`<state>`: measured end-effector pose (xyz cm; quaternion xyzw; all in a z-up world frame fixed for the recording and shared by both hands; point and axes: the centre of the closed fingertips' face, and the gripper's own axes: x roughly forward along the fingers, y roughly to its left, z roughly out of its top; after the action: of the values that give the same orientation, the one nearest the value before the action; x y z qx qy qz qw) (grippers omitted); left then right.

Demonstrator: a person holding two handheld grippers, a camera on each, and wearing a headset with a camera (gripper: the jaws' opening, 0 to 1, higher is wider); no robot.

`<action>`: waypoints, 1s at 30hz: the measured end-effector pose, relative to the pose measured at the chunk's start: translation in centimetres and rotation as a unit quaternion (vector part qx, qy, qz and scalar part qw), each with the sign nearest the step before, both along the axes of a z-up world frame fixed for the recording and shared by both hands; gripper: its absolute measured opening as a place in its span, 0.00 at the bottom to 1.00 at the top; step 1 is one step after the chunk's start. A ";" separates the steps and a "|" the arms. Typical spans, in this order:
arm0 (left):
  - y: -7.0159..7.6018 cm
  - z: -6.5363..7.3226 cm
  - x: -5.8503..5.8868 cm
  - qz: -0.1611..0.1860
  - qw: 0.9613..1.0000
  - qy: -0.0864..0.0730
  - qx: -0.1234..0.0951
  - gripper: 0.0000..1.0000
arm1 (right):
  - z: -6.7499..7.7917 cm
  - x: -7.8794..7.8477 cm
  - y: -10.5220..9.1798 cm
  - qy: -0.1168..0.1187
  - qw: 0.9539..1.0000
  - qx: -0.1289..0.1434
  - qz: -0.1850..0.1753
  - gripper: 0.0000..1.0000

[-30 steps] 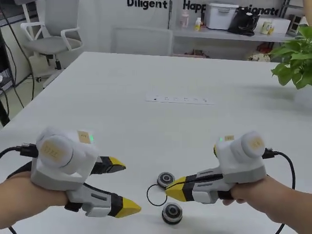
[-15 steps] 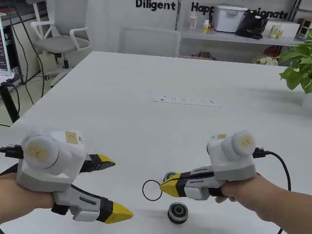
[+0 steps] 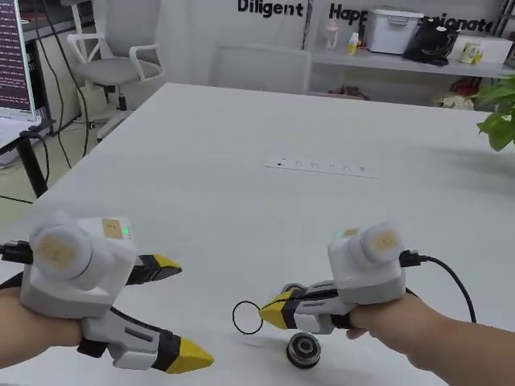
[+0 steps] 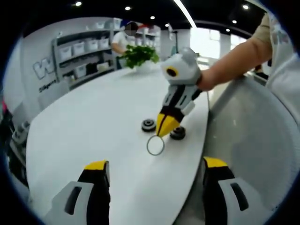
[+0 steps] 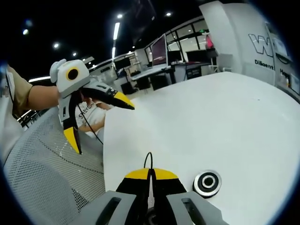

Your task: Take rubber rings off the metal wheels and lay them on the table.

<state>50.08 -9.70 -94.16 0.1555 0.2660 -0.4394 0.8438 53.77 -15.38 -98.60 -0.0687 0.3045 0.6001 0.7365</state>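
My right gripper (image 3: pixel 272 310) is shut on a thin black rubber ring (image 3: pixel 247 318), which hangs off its yellow tips just over the white table (image 3: pixel 241 209). One metal wheel (image 3: pixel 304 350) lies in front of that gripper; a second wheel (image 3: pixel 290 288) peeks out behind it. My left gripper (image 3: pixel 181 310) stands open at the left with nothing between its jaws. In the left gripper view, the right gripper (image 4: pixel 166 126) holds the ring (image 4: pixel 155 145) beside both wheels (image 4: pixel 148 124) (image 4: pixel 177 133). In the right gripper view, the ring (image 5: pixel 148 161) shows edge-on, a wheel (image 5: pixel 207 183) to its right.
A white power strip (image 3: pixel 322 167) lies mid-table. An office chair (image 3: pixel 121 48) stands at the far left, and a green plant (image 3: pixel 500 112) at the right edge. The table's near edge runs just under both grippers.
The right gripper has carried the ring a little left and up, away from the two wheels. The left gripper has stayed open and has hardly moved. The head camera has shifted.
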 end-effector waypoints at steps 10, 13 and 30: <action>0.6 -0.2 -0.2 0.006 1.000 0.006 0.006 0.82 | -1.0 0.2 -0.3 -0.020 1.000 -0.024 0.003 0.02; 0.7 -0.2 -0.3 0.006 1.000 0.008 0.008 0.82 | -1.1 0.2 -0.3 -0.029 0.999 -0.026 0.009 0.06; -0.3 -0.2 -0.3 -0.011 1.000 0.014 0.016 0.81 | 0.7 0.3 -1.8 -0.036 0.999 -0.004 0.002 0.21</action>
<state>49.73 -9.95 -94.34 0.1659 0.2825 -0.4467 0.8325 54.10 -17.14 -97.86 -0.0938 0.2794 0.5976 0.7457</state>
